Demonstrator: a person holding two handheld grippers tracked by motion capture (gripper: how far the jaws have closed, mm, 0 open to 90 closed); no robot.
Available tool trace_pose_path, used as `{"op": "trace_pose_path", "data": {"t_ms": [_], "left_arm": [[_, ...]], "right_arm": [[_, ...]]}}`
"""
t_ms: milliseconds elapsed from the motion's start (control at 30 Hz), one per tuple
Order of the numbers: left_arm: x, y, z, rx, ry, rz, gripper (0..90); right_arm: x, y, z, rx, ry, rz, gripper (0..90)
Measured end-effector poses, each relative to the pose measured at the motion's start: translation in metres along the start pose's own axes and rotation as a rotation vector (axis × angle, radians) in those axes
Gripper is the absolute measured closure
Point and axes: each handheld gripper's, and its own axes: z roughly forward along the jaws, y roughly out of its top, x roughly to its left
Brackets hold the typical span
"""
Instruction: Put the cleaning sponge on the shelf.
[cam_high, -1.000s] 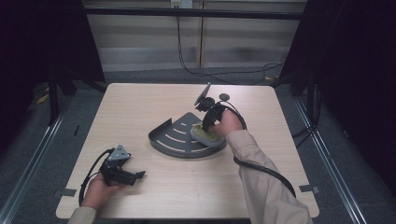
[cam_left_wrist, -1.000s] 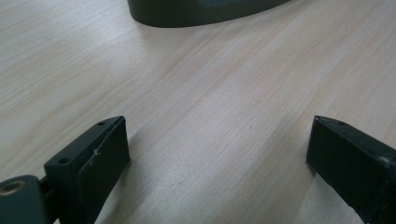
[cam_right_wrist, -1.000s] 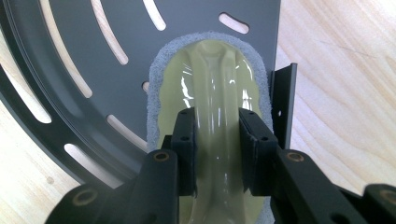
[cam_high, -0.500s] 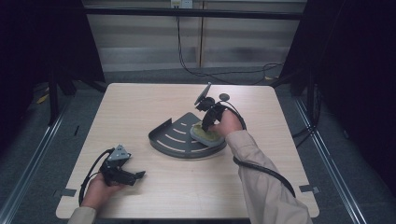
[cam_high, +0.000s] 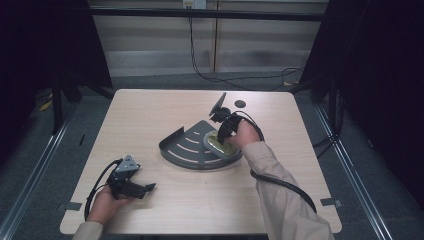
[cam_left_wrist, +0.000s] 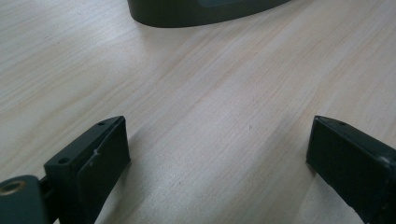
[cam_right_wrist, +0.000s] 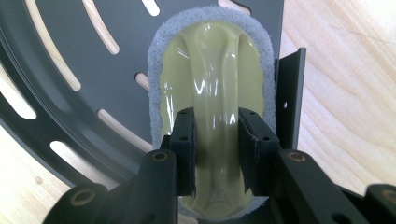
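A dark grey fan-shaped tray (cam_high: 187, 147) with curved slots lies at the middle of the wooden table. At its right end rests a scrubber (cam_high: 219, 145) with a glossy yellow-green handle on a white pad. My right gripper (cam_high: 223, 135) points down onto it. In the right gripper view the scrubber (cam_right_wrist: 210, 79) lies on the tray (cam_right_wrist: 93, 70), and the right gripper (cam_right_wrist: 216, 116) is shut on the handle's raised ridge. My left gripper (cam_high: 145, 189) rests near the front left edge. In its own view the left gripper (cam_left_wrist: 219, 144) stands open over bare wood, the tray's wall (cam_left_wrist: 187, 11) far ahead.
A small black disc (cam_high: 240, 103) lies on the table behind the right hand. The right gripper's cable (cam_high: 280, 182) trails along the sleeve toward the front edge. Tape marks (cam_high: 330, 201) sit at the table's front corners. Dark floor surrounds the table.
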Motion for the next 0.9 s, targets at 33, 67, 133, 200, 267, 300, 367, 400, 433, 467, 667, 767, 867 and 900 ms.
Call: {"op": "trace_pose_path", "data": {"t_ms": [33, 67, 133, 200, 267, 300, 367, 400, 433, 467, 667, 767, 867, 900], "left_arm": [[0.0, 0.0, 0.0, 0.0, 0.0, 0.0, 5.3], [0.0, 0.0, 0.0, 0.0, 0.0, 0.0, 5.3], [0.0, 0.0, 0.0, 0.0, 0.0, 0.0, 5.3], [0.0, 0.0, 0.0, 0.0, 0.0, 0.0, 5.3], [0.0001, 0.0, 0.0, 0.001, 0.0, 0.001, 5.3], [0.0, 0.0, 0.0, 0.0, 0.0, 0.0, 5.3], [0.0001, 0.0, 0.0, 0.001, 0.0, 0.002, 5.3], [0.0, 0.0, 0.0, 0.0, 0.0, 0.0, 5.3], [0.0, 0.0, 0.0, 0.0, 0.0, 0.0, 5.3], [0.0001, 0.0, 0.0, 0.001, 0.0, 0.002, 5.3], [0.0001, 0.0, -0.0001, 0.001, 0.0, 0.002, 5.3], [0.0001, 0.0, -0.0001, 0.001, 0.0, 0.002, 5.3], [0.0001, 0.0, -0.0001, 0.001, 0.0, 0.002, 5.3], [0.0001, 0.0, -0.0001, 0.001, 0.0, 0.002, 5.3]], "right_arm": [[-0.0003, -0.0003, 0.0003, 0.0, 0.004, 0.005, 69.8], [-0.0003, -0.0004, 0.0003, 0.005, 0.002, 0.007, 69.8], [-0.0003, -0.0007, 0.0004, 0.004, 0.002, 0.011, 69.9], [-0.0002, -0.0008, 0.0001, 0.006, 0.0, 0.016, 70.1], [-0.0012, -0.0015, 0.0, 0.007, 0.0, 0.013, 70.4], [-0.0008, -0.0016, -0.0003, 0.007, 0.0, 0.015, 70.5], [-0.001, -0.002, -0.0005, 0.009, -0.002, 0.013, 70.6], [-0.0011, -0.0021, -0.0006, 0.009, -0.004, 0.011, 70.6], [-0.0015, -0.0021, -0.001, 0.011, -0.005, 0.01, 70.6], [-0.0016, -0.0022, -0.001, 0.012, -0.007, 0.018, 70.6], [-0.0025, -0.003, -0.0014, 0.007, -0.009, 0.02, 70.6], [-0.0023, -0.0036, -0.0018, 0.003, -0.012, 0.019, 68.4], [-0.0022, -0.0045, -0.002, 0.0, -0.02, 0.017, 60.3], [-0.0022, -0.0045, -0.002, 0.0, -0.02, 0.017, 60.3]]}}
